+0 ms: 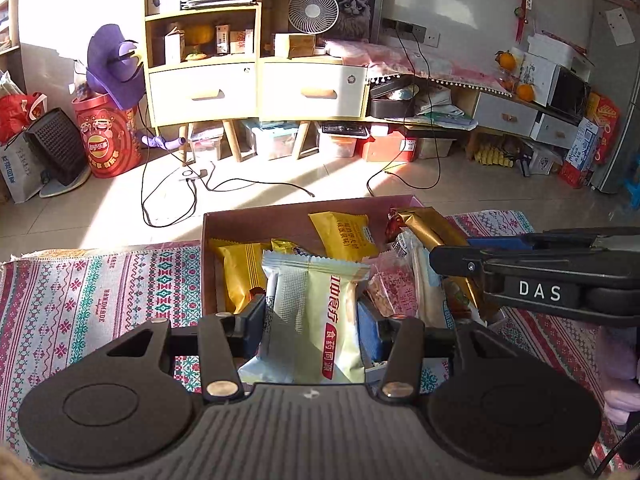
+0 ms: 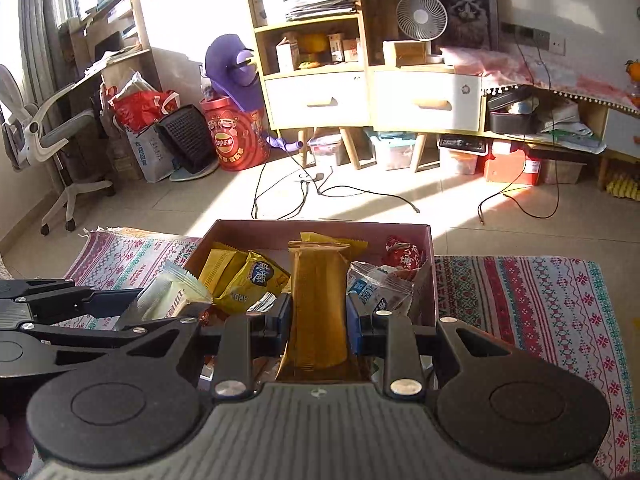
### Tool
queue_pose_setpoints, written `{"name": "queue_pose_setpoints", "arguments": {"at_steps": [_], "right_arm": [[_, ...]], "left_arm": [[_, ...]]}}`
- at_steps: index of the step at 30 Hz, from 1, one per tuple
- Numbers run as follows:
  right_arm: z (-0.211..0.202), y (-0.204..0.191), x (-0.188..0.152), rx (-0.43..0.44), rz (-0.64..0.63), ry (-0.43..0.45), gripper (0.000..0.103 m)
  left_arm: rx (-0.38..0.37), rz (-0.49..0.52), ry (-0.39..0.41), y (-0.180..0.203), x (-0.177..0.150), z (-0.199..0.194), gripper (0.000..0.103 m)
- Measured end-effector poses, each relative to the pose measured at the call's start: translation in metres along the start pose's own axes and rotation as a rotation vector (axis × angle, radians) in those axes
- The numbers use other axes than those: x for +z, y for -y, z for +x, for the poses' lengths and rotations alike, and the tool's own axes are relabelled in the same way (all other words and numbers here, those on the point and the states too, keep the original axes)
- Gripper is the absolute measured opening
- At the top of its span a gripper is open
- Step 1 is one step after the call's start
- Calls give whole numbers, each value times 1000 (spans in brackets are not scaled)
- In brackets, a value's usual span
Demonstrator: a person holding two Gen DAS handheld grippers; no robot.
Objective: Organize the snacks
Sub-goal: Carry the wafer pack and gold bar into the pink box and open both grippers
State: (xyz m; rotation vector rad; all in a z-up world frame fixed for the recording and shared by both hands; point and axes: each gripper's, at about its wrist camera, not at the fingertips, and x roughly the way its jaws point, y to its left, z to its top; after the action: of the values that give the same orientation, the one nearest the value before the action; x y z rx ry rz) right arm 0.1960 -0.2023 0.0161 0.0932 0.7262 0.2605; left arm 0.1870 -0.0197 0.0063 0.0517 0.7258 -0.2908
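The left gripper (image 1: 314,322) clamps a pale green-and-grey foil snack packet (image 1: 316,312); the right gripper (image 2: 318,322) clamps a long gold foil snack bar (image 2: 318,304). Both packets hang over the open pink cardboard box (image 2: 320,226) of 6 or so snacks on the patterned woven cloth (image 2: 540,304).

Both wrist views angled down, close over shared snack box (image 1: 256,220) (side by side)

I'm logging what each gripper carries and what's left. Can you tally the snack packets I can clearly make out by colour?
Pale green-white packet in left gripper: 1
Gold packet in right gripper: 1
Yellow packets in the box: 3
Red packet: 1
White-blue packet: 1
Total: 7; others lie partly hidden beneath.
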Motion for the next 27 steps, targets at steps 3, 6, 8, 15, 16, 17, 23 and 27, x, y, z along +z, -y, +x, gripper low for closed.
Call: {"name": "queue_pose_setpoints", "arguments": {"at_steps": [3,6,8,15,16,17,23,27], "right_arm": [[12,7,9,-6,25,-14,26],[24,14,17,-18,50,-29,26],[29,17,20,-33,54,-43,26],[39,27,23,-49,110,-78,30],[37,28,22,-46,128,-72,33],[35,29,23,-48,147,-64,43],[17,30,25,-45,172,-32,52],[2,29,20,-49,153,-19,57]], "left_arm": [[10,-13,5,1,9,16,54],[22,-40,0,0,16,30,54],[32,-48,-5,-1,19,37,54],[54,-68,-18,-5,25,50,58],[59,-72,-14,-4,24,49,61],[64,-76,-6,-4,25,47,70],[51,-54,12,0,23,31,83],[55,-19,23,7,15,17,87]]}}
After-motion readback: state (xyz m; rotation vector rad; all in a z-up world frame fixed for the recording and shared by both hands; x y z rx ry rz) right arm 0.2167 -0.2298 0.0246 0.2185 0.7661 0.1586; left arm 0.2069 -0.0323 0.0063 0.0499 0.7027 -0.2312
